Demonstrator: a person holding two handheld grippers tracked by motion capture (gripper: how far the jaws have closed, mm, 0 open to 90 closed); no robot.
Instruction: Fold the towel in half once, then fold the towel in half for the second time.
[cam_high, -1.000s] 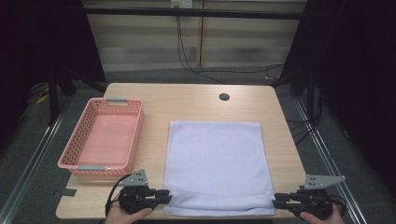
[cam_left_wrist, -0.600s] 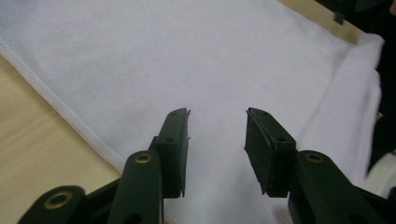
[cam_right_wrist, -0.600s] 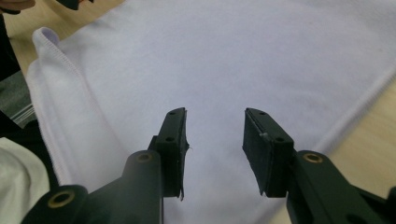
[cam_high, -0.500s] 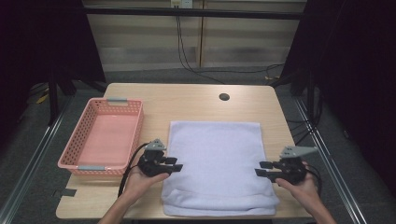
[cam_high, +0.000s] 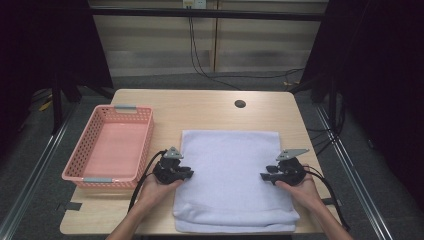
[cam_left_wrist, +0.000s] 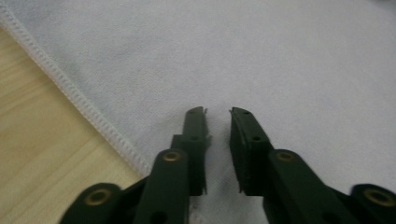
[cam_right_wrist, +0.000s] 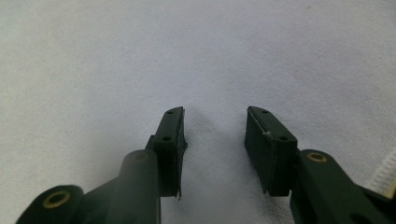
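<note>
- The white towel (cam_high: 234, 180) lies flat on the bench (cam_high: 200, 107), right of the pink basket (cam_high: 112, 147), with its near edge folded into a thick roll along the bench's front.
- The left gripper (cam_high: 186, 173) sits at the towel's left hem and the right gripper (cam_high: 265, 176) over its right side, the two pointing inward at each other.
- The left gripper's fingers (cam_left_wrist: 196, 126) have just been closing — a narrow gap remains, with flat cloth beneath and nothing pinched between them.
- The right gripper's fingers (cam_right_wrist: 268, 135) stand apart, released, over bare cloth.
- The step looks like taking hold of the two side edges for a fold.
- Next, each gripper probably has to get one finger under its hem and clench — both layers, if the fold is to stay even.
</note>
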